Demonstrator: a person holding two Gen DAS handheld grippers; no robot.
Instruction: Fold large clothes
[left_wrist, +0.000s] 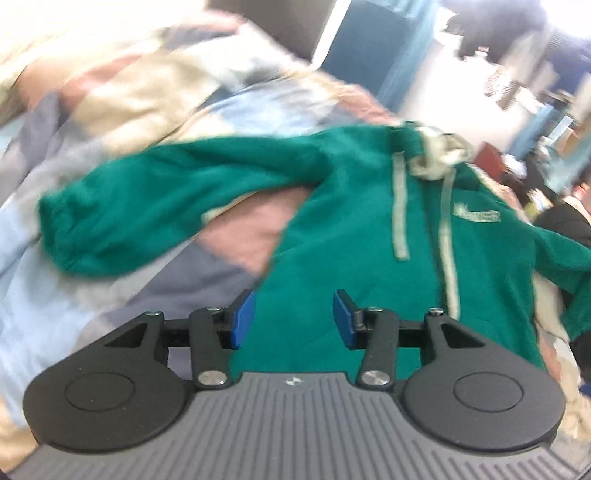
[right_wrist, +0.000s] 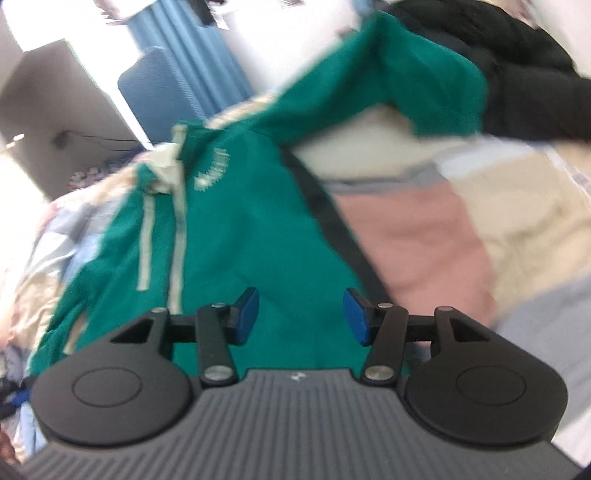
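Hoodie (left_wrist: 332, 221), green, front up on the patchwork bed quilt (left_wrist: 229, 266); my left tongs (left_wrist: 293, 319) and right tongs (right_wrist: 301, 317) gape empty above it; sleeves should fold inward first, I judge.

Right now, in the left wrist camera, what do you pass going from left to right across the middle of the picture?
Patchwork quilt → green hoodie sleeve → pink quilt patch → first drawstring → second drawstring → pale chest logo.
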